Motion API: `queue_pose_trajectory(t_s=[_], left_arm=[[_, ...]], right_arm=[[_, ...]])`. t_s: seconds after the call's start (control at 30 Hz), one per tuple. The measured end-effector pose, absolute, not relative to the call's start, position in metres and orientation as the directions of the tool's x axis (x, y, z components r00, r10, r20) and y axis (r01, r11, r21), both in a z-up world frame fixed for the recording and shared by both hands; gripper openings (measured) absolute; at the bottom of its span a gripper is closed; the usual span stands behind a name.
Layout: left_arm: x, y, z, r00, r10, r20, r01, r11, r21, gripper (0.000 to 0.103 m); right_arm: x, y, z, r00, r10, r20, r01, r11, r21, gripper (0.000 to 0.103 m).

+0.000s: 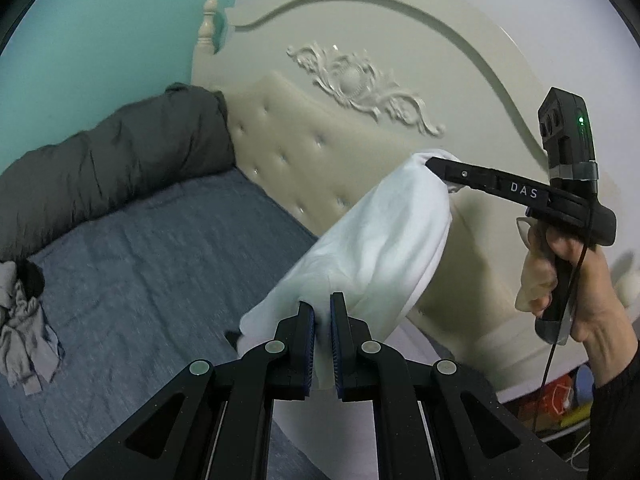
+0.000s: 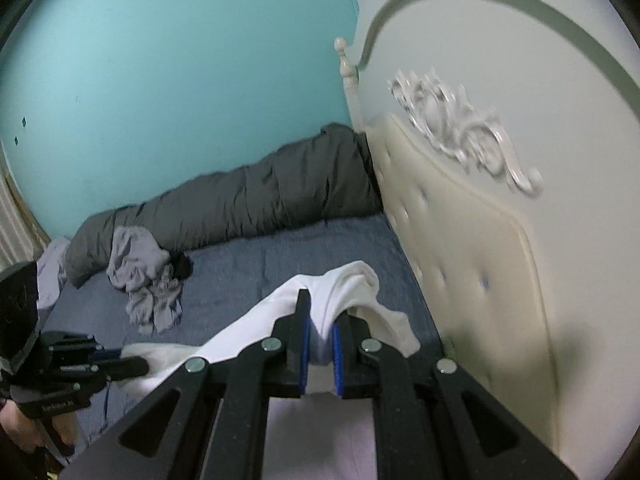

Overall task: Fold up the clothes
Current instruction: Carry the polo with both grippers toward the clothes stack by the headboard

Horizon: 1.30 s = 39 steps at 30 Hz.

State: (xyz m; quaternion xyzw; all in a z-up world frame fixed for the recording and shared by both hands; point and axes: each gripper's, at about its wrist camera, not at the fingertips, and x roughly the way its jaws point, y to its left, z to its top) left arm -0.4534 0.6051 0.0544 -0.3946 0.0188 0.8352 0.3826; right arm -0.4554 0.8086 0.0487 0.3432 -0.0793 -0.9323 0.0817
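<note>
A white garment (image 1: 372,236) hangs in the air over the blue bed sheet (image 1: 160,260), stretched between both grippers. My left gripper (image 1: 321,312) is shut on one edge of it, the cloth pinched between the blue pads. In the left wrist view my right gripper (image 1: 434,166) holds the far upper corner, with a hand (image 1: 568,280) on its handle. In the right wrist view the white garment (image 2: 320,300) bunches between the fingers of my right gripper (image 2: 320,320), and my left gripper (image 2: 132,364) grips the other end at lower left.
A rolled dark grey duvet (image 2: 248,196) lies along the teal wall. A crumpled grey pile of clothes (image 2: 148,280) sits on the sheet beside it. The cream tufted headboard (image 2: 460,248) rises close on the right. Clutter (image 1: 560,400) shows beyond the bed.
</note>
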Motion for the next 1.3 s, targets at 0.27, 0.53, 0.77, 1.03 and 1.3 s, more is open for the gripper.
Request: queue_pose_trajectory(t_s=[0.27,0.53,0.77,1.03,1.3], left_arm=[[-0.403,0.587,0.051,-0.394,0.624,-0.675,-0.679,-0.693,-0.244,0.008],[-0.372,0.576,0.028,-0.365,0.611,-0.702,-0.680,-0.690,-0.247,0.008],[-0.348,0.574,0.002,-0.343,0.604,-0.720,-0.678,-0.689,-0.255,0.007],[-0.325,0.573,-0.030,-0.312,0.600,-0.737,-0.668,-0.690,-0.279,0.007],[-0.308,0.569,-0.050,-0.292,0.600,-0.745,-0.656,-0.692,-0.301,0.007]], right_arm=[[-0.403,0.813,0.037,-0.723,-0.232,-0.651,0.116,-0.969,0.216,0.008],[-0.364,0.813,0.014,-0.672,-0.236,-0.702,0.108,-0.969,0.222,0.008],[-0.333,0.825,-0.022,-0.628,-0.247,-0.738,0.076,-0.963,0.258,0.008],[-0.307,0.833,-0.056,-0.596,-0.271,-0.756,0.046,-0.951,0.305,0.008],[-0.286,0.841,-0.078,-0.567,-0.290,-0.771,0.030,-0.943,0.333,0.008]])
